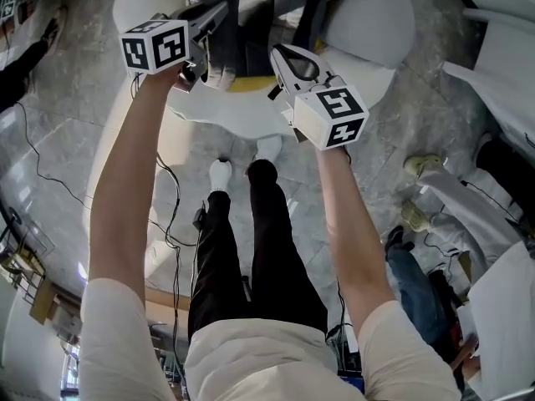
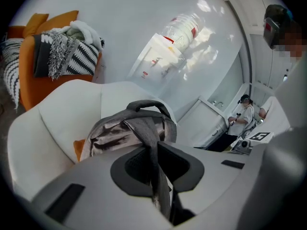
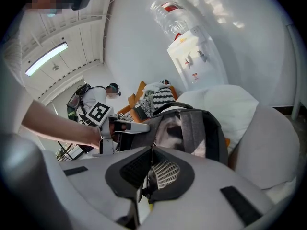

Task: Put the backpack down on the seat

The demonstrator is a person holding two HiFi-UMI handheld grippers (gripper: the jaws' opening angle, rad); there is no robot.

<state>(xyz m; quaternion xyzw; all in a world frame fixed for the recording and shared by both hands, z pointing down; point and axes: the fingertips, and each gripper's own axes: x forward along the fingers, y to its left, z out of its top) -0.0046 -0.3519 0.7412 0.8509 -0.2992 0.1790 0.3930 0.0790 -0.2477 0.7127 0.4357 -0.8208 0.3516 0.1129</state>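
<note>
The left tool (image 2: 156, 166) has its jaws closed on a grey strap (image 2: 152, 140) of the backpack (image 2: 112, 134), which sits just before the white seat (image 2: 48, 123), with an orange chair (image 2: 29, 83) under striped cloth (image 2: 79, 56) and a water dispenser (image 2: 160, 56) behind.

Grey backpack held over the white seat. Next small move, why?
Probably ease both grippers down together: left gripper clamps a strap of the grey fabric backpack, right gripper pinches its side, and it hangs upright over the round white seat, contact unseen.

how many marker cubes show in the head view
2. One marker cube sits on the left gripper, upper left; the other on the right gripper, right of centre. None seems hidden.
</note>
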